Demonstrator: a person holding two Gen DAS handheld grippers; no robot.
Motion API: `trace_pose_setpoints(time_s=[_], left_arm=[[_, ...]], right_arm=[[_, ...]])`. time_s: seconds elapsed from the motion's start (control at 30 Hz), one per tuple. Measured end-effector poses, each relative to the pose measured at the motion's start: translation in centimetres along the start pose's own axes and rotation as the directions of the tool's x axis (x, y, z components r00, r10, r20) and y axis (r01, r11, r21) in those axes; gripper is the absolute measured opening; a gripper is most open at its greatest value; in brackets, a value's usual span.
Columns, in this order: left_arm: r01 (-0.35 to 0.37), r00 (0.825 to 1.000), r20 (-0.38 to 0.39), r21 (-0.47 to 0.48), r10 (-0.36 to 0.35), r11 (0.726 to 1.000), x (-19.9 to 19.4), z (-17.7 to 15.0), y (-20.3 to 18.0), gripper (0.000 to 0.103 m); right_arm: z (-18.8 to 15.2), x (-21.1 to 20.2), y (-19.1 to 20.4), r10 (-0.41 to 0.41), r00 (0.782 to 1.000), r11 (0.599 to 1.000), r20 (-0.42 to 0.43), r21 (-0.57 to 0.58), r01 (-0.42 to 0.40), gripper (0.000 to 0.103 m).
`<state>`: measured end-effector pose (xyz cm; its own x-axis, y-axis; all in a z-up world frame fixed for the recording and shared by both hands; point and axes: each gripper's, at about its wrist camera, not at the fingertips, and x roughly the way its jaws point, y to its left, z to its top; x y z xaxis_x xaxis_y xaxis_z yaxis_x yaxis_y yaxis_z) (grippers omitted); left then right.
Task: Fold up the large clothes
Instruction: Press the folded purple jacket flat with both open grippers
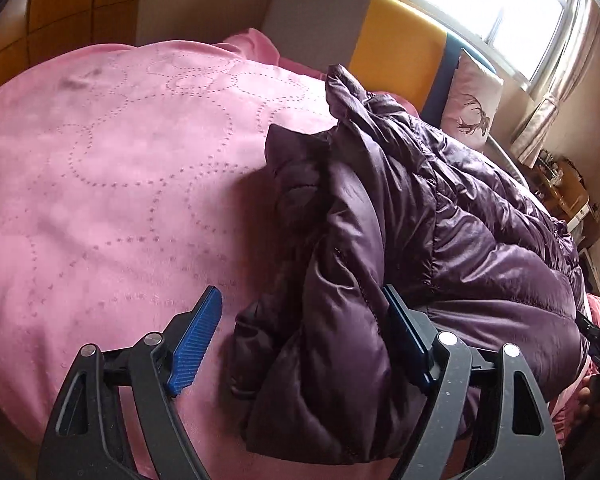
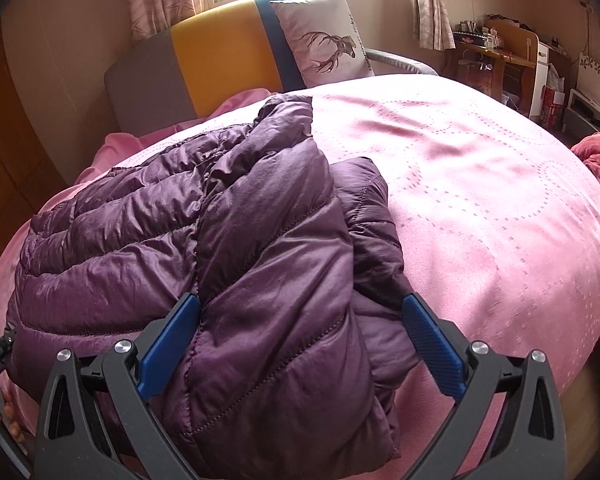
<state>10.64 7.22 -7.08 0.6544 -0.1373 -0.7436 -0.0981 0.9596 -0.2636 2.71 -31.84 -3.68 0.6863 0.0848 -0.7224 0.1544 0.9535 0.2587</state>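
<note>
Right up close, the right gripper (image 2: 300,340) has its blue jaws spread wide, with a puffy fold of the purple jacket (image 2: 260,260) between them. One blue pad (image 2: 168,344) sits just beside the fabric, not pinching it. Under everything is the big pink bedspread (image 2: 480,200). That jacket lies in a heap on the bed, near the front edge. Behind it stands a yellow headboard (image 2: 220,52) and a deer pillow (image 2: 324,36). Over on the other side, the left gripper (image 1: 304,340) is wide too, with the jacket's edge between its jaws.
</note>
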Motion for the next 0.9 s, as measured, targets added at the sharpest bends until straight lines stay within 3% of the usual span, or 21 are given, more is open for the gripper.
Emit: trace_pose_setpoints(time_s=[0.17, 0.27, 0.37, 0.4, 0.53, 0.6, 0.73, 0.9], left_arm=[[0.016, 1.0, 0.02, -0.061, -0.015, 0.998, -1.5, 0.3, 0.9, 0.079], [-0.031, 0.989, 0.142, -0.034, 0.036, 0.999, -4.7, 0.6, 0.2, 0.079], [-0.008, 0.976, 0.218, 0.014, 0.004, 1.0, -6.8, 1.1, -1.5, 0.079], [0.03, 0.974, 0.225, 0.043, -0.038, 0.999, -7.2, 1.3, -2.5, 0.079], [0.179, 0.971, 0.135, 0.136, -0.197, 0.974, -6.0, 1.6, -7.2, 0.079], [0.223, 0.969, 0.072, 0.164, -0.237, 0.961, -4.6, 1.6, -9.5, 0.076], [0.212, 0.976, 0.0, 0.23, -0.218, 0.95, -1.9, 1.0, -13.8, 0.069], [0.167, 0.986, -0.029, 0.281, -0.166, 0.945, 0.3, 0.7, -16.4, 0.069]], right_arm=[[0.0, -0.1, -1.1, 0.039, 0.999, 0.998, -0.016, 0.041, -0.038, 0.101], [-0.2, -0.2, -2.2, 0.063, 0.998, 0.996, -0.026, 0.07, -0.061, 0.101], [-0.6, -0.2, -4.0, 0.126, 0.991, 0.983, -0.04, 0.137, -0.119, 0.101], [-0.7, -0.3, -4.3, 0.143, 0.989, 0.979, -0.039, 0.149, -0.135, 0.101], [-1.1, -0.3, -4.9, 0.199, 0.979, 0.967, -0.05, 0.169, -0.188, 0.101], [-1.2, -0.4, -5.2, 0.226, 0.973, 0.96, -0.053, 0.18, -0.213, 0.101], [-1.7, -0.6, -6.4, 0.296, 0.953, 0.937, -0.057, 0.214, -0.278, 0.101], [-1.9, -0.7, -7.0, 0.374, 0.926, 0.9, -0.051, 0.261, -0.349, 0.1]])
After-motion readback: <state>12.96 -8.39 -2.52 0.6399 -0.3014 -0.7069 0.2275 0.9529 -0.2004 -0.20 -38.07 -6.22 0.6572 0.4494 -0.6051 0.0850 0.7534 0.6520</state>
